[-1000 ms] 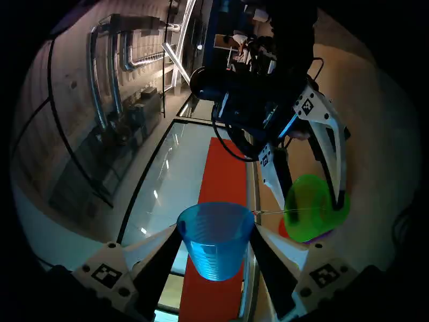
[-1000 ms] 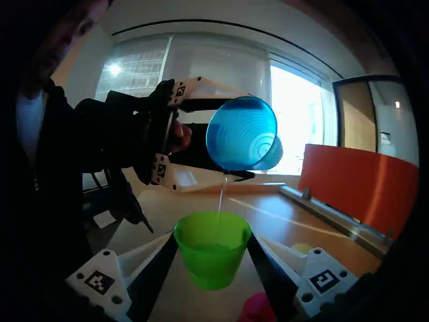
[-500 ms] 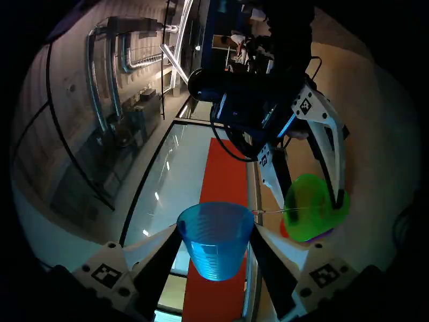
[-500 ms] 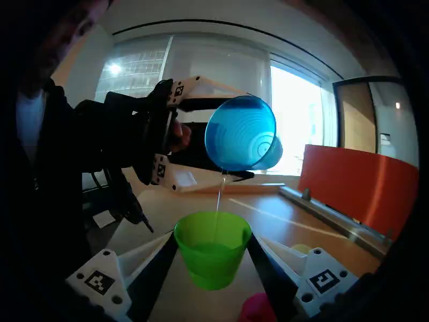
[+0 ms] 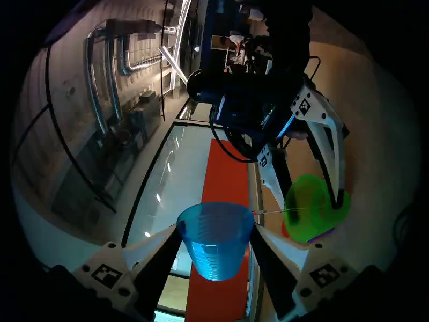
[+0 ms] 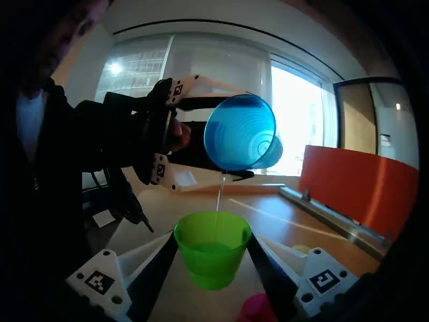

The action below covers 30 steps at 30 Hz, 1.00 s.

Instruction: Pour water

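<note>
The left gripper (image 5: 215,232) has its jaws closed to cup width on a translucent blue plastic cup (image 5: 215,252), one finger pressing each side just under the rim. In the right gripper view this cup lies tipped on its side in the air, mouth turned down and forward, held out by a hand (image 6: 179,135). The right gripper (image 6: 213,239) likewise has its jaws narrowed onto a translucent green plastic cup (image 6: 213,263), which stands upright between both fingers, lifted off the wooden bench (image 6: 279,214). A thin stream of water (image 6: 219,196) drops from the blue cup's lowest lip and lands well inside the green rim, near its middle; the two rims are apart, with open air between them. Water lies in the green cup below its edge. To the right a metal rail (image 6: 338,222) and an orange panel (image 6: 359,182) close off the bench's edge; to the left the bench top lies open. A pink object (image 6: 257,310) sits just below the green cup.
</note>
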Available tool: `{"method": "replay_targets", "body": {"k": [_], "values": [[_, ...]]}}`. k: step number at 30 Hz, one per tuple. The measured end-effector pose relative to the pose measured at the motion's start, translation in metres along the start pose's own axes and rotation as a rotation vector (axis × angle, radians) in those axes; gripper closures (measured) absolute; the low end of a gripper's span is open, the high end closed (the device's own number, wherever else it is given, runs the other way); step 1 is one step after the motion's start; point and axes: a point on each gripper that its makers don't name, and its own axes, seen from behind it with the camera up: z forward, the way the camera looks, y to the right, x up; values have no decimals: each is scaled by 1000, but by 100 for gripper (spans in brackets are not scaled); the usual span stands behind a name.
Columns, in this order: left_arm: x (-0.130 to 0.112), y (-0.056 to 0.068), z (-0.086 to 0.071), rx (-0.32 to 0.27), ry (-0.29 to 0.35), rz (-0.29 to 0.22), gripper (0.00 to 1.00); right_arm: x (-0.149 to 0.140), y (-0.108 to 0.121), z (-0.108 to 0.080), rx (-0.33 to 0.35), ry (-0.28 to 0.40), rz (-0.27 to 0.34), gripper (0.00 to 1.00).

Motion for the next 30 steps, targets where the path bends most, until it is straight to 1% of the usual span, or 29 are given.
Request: {"method": "replay_targets", "body": {"k": [14, 30], "values": [[2, 2, 0, 0, 2, 17, 15, 1, 1, 0, -2, 1, -6, 10], [3, 1, 0, 2, 0, 40, 15, 0, 0, 0, 2, -6, -14, 10]]}}
